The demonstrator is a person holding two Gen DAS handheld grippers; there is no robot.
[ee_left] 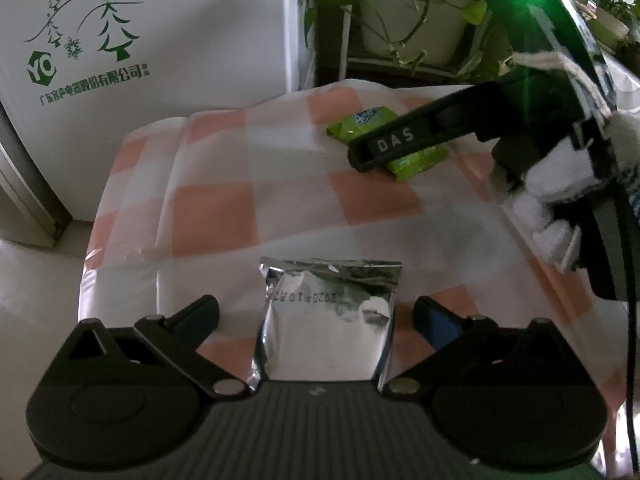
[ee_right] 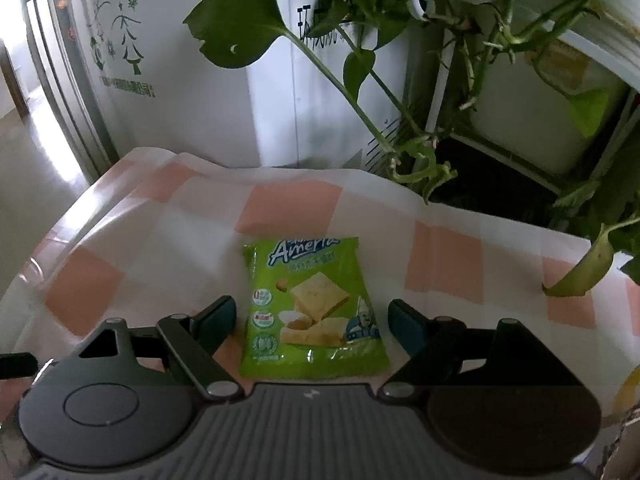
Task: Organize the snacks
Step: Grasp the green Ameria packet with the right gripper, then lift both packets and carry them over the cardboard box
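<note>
A silver foil snack packet (ee_left: 328,320) lies flat on the pink-and-white checked cloth (ee_left: 224,216), its printed date facing up. My left gripper (ee_left: 316,312) is open above it, one finger on each side, with a gap to the packet on both. A green "America" cracker packet (ee_right: 312,308) lies on the same cloth between the open fingers of my right gripper (ee_right: 312,314), untouched. In the left wrist view one black finger (ee_left: 394,142) of the right gripper crosses the green packet (ee_left: 360,120), and a white-gloved hand (ee_left: 560,188) holds that tool.
A white carton (ee_left: 120,60) printed with green trees stands behind the table at the left. Potted trailing plants (ee_right: 420,80) crowd the back right, and one leaf (ee_right: 580,272) droops onto the cloth. The cloth's left edge (ee_left: 92,248) falls away to the pale floor.
</note>
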